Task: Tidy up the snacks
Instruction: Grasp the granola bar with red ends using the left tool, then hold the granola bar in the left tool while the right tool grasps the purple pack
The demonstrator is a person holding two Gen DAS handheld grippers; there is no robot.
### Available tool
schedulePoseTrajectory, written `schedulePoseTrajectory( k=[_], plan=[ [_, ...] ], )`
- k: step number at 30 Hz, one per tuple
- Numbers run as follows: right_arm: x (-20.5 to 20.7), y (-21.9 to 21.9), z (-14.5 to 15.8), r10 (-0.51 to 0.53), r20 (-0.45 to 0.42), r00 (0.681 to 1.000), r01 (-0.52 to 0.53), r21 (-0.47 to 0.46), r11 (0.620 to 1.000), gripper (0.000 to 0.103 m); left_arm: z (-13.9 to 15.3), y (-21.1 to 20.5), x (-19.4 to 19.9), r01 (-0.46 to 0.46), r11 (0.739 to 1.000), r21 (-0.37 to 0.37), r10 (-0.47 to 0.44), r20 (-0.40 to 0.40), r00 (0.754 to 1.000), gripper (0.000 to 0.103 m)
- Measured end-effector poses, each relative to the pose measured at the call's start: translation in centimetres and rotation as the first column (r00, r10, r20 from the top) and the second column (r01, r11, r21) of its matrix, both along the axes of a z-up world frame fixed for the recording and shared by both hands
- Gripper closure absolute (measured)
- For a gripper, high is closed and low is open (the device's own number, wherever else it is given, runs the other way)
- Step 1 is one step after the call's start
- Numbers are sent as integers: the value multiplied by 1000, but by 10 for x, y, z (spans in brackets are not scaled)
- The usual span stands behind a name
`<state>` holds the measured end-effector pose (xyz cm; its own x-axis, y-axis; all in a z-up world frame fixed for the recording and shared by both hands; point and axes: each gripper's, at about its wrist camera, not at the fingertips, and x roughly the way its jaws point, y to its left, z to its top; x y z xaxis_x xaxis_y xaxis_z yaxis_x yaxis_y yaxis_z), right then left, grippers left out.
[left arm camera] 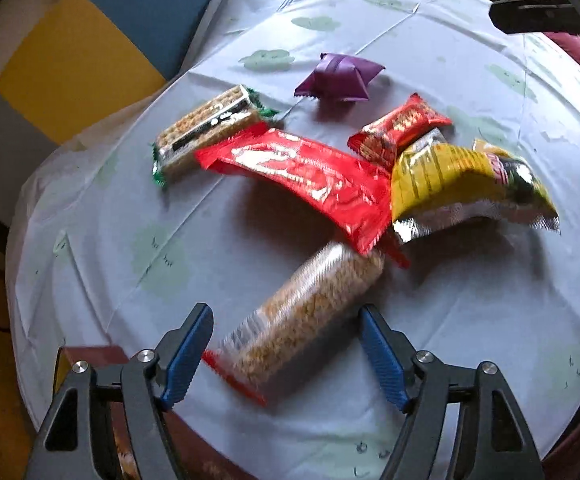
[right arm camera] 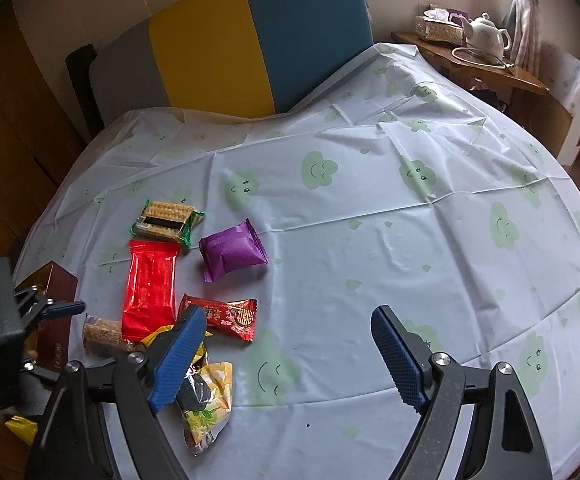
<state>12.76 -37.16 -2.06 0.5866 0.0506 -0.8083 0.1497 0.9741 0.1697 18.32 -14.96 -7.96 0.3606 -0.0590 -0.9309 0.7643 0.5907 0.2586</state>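
My left gripper (left arm camera: 286, 312) is open over the cloth-covered table (left arm camera: 130, 272). A clear pack of golden grain bar (left arm camera: 310, 312) with red ends lies blurred between its blue pads, which stand clear of it. Beyond it lie a long red pack (left arm camera: 310, 180), a yellow bag (left arm camera: 462, 176), a small red sweet pack (left arm camera: 398, 128), a purple pack (left arm camera: 338, 78) and a green-edged cracker pack (left arm camera: 206, 132). My right gripper (right arm camera: 288, 314) is open above bare cloth, right of the small red pack (right arm camera: 226, 314). The yellow bag (right arm camera: 206, 396) lies partly behind its left finger.
A brown box (right arm camera: 56, 304) sits at the table's left edge, beside the left gripper's finger (right arm camera: 66, 308). A yellow and blue chair (right arm camera: 258, 44) stands behind the table. A wooden side table with a teapot (right arm camera: 488, 34) is at the far right.
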Motion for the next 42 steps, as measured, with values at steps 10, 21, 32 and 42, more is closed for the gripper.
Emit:
schedulePoseTrajectory(
  k=[10, 21, 32, 42],
  plan=[
    [1, 1, 0, 1, 2, 1000, -1, -2, 1000, 18, 3, 14, 3, -156, 979, -129, 138, -135, 981, 65],
    [-4, -3, 3, -12, 13, 1000, 12, -9, 1000, 18, 7, 27, -103, -314, 911, -267, 301, -90, 949, 72],
    [-3, -1, -5, -4, -18, 1000, 4, 1, 1000, 18, -1, 35, -137, -298, 869, -395, 323, -4, 947, 72],
    [-1, 22, -11, 94, -11, 996, -94, 24, 995, 25, -6, 44, -150, -227, 853, -470, 299, 83, 951, 72]
  ],
)
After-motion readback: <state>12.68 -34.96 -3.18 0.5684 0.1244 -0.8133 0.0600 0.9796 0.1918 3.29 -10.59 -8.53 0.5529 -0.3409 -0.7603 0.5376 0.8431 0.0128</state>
